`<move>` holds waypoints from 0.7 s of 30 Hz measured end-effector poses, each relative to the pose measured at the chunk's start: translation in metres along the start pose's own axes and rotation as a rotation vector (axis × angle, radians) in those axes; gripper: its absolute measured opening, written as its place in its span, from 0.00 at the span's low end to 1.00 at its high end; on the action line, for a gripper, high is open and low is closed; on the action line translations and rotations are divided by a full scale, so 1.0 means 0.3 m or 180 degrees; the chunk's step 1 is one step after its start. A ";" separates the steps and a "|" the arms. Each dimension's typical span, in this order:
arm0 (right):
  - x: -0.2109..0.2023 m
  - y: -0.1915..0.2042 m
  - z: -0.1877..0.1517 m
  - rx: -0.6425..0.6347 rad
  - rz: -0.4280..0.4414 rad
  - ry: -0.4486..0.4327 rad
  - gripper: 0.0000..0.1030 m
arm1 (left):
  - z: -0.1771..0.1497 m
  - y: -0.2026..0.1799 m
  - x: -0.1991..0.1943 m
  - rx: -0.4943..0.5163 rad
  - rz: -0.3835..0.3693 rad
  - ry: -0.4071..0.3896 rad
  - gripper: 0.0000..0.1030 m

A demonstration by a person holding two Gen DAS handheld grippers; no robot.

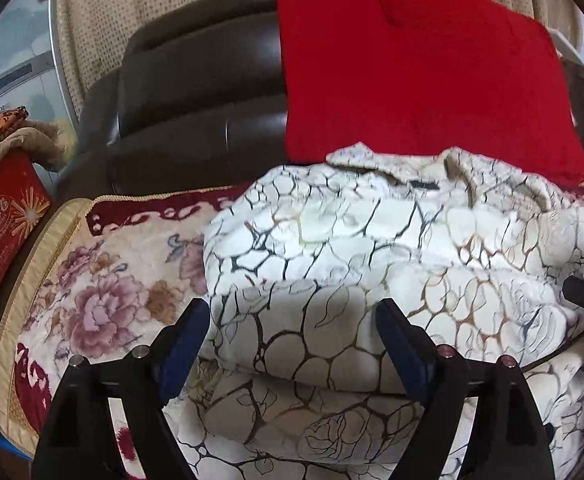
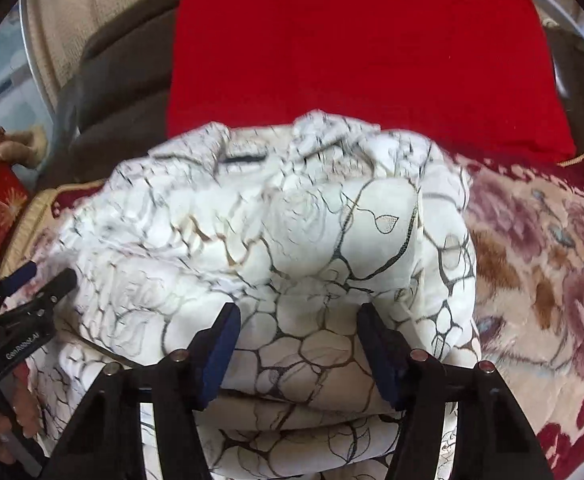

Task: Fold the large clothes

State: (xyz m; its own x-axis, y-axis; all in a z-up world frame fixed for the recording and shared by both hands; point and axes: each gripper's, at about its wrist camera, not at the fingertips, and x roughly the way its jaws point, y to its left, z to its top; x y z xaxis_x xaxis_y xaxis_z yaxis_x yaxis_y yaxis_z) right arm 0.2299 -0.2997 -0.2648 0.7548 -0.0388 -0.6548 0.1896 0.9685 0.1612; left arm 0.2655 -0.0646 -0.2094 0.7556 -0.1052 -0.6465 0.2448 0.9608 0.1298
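Both the left gripper (image 1: 292,320) and right gripper (image 2: 297,328) stand spread, empty, over the white garment (image 1: 371,232).

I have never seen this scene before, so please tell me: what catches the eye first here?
First comes the white garment with its dark, crack-like line pattern, folded in a thick bundle on a floral blanket. Behind it, a bright red cloth hangs over the dark sofa back. Both grippers, left and right, stand open over the bundle's near edge.

Right gripper (image 2: 297,344) agape over white garment (image 2: 292,220)
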 end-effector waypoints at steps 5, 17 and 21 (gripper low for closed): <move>-0.060 0.013 0.012 -0.0053 0.0081 -0.0295 0.62 | 0.015 0.017 -0.026 -0.0087 0.0022 -0.0130 0.83; 0.070 0.032 -0.003 -0.0070 0.0016 0.0150 0.63 | 0.018 0.028 -0.031 -0.0134 0.0051 -0.0180 0.83; 0.002 0.046 -0.002 -0.0128 0.0025 -0.0138 0.63 | 0.017 0.020 -0.031 -0.0126 0.0050 -0.0183 0.83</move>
State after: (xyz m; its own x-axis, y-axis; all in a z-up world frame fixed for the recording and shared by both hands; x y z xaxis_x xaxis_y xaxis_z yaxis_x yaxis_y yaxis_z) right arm 0.2328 -0.2862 -0.2635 0.7830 -0.0409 -0.6207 0.1587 0.9779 0.1358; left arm 0.2630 -0.0593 -0.1987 0.7932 -0.1035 -0.6002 0.2092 0.9718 0.1089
